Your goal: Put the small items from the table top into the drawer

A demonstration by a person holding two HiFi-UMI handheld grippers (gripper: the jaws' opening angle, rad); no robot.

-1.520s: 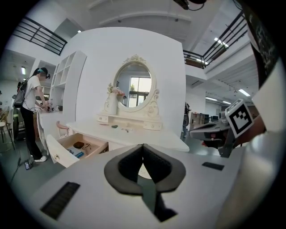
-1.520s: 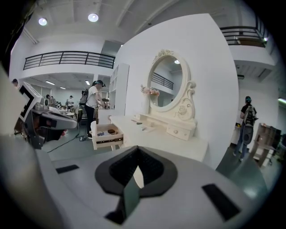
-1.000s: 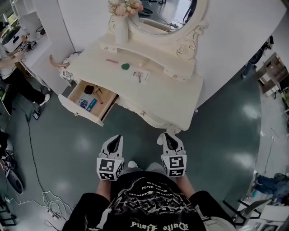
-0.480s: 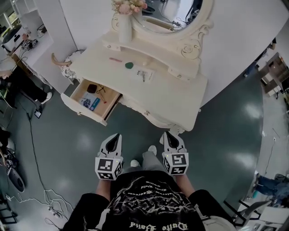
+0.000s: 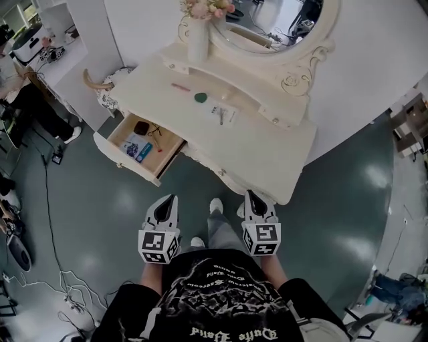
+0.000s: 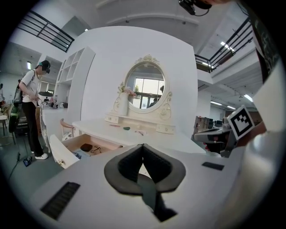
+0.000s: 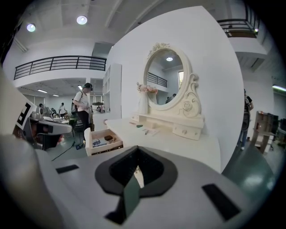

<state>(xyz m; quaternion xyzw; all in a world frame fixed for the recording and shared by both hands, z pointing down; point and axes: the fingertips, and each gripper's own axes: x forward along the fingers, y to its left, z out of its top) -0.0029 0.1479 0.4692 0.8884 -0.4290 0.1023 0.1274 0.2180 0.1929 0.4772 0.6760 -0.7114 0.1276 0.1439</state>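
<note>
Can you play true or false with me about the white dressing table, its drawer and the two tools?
1. The cream dressing table has its wood-lined drawer pulled open. True.
2. The small round green item lies in the drawer. False: it lies on the table top.
3. The left tool grips the thin pink stick. False: it is shut on nothing, and the stick lies on the table top.
4. A white vase of flowers stands beside the oval mirror. True.
5. The right tool is wide open. False: it is shut and empty.
</note>
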